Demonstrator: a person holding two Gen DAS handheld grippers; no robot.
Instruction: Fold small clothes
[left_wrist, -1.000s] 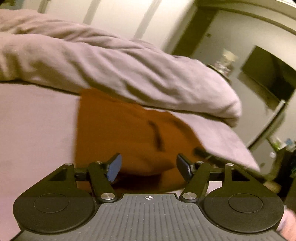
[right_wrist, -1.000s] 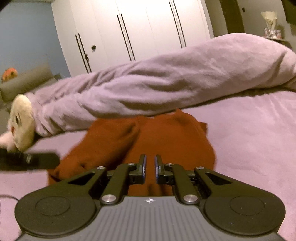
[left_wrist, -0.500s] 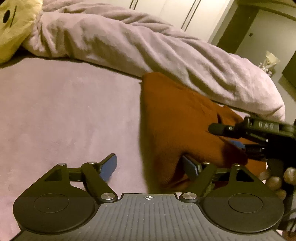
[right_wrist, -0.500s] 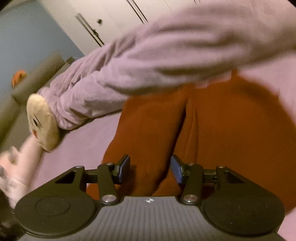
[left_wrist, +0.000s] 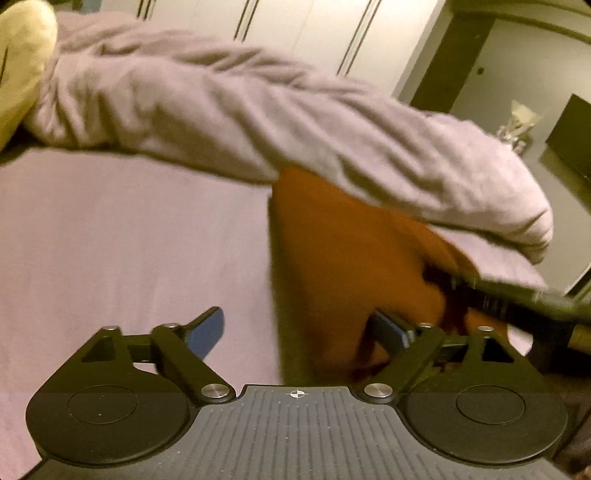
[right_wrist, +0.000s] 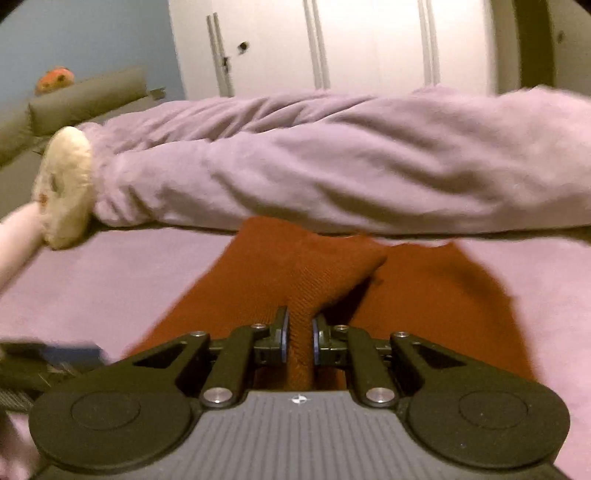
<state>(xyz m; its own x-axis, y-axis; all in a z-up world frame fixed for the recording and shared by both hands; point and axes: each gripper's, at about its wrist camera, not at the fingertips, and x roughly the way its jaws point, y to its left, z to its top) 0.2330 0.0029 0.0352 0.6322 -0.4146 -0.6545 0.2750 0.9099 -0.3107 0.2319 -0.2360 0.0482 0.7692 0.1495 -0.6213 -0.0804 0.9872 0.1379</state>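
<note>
The orange garment (right_wrist: 424, 295) lay on the lilac bedsheet (left_wrist: 129, 240), its far edge tucked under the rolled duvet (right_wrist: 351, 166). In the right wrist view, the right gripper (right_wrist: 298, 338) pinched a raised fold of the cloth between its nearly closed fingers; this grip was blurred in the left wrist view, where that tool appeared only as a dark bar (left_wrist: 517, 295). The left gripper (left_wrist: 299, 328) had its fingers spread wide, straddling the garment's near left edge. Only the right wrist view showed the cream soft toy's (right_wrist: 66, 184) face.
</note>
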